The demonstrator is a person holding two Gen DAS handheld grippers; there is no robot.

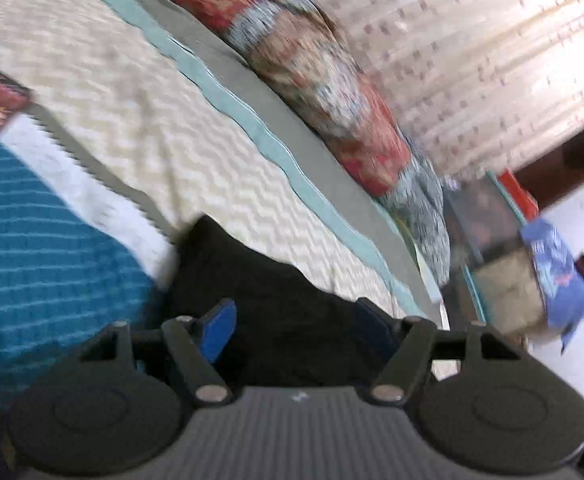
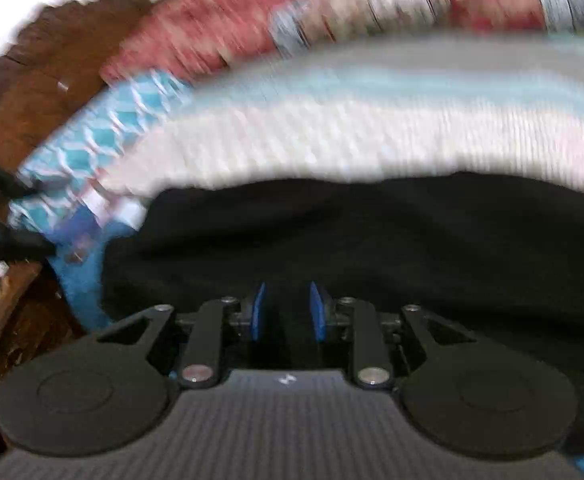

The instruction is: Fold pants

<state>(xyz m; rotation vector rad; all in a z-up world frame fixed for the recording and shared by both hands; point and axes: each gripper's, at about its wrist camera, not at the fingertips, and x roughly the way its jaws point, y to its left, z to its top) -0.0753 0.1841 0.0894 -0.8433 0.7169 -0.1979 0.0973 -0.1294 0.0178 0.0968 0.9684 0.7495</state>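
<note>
Black pants lie on a cream zigzag bedspread. In the left wrist view my left gripper hovers over their near end. Its blue pads stand wide apart, open, and grip nothing. In the right wrist view the pants spread across the lower half of the picture. My right gripper is down on them. Its pads stand a narrow gap apart, and black cloth fills that gap. Both views are blurred.
A blue striped cloth lies left of the pants. A red patterned blanket runs along the far edge of the bed, before a curtain. A blue bag sits on the floor. A wooden headboard and a teal pillow stand at the left.
</note>
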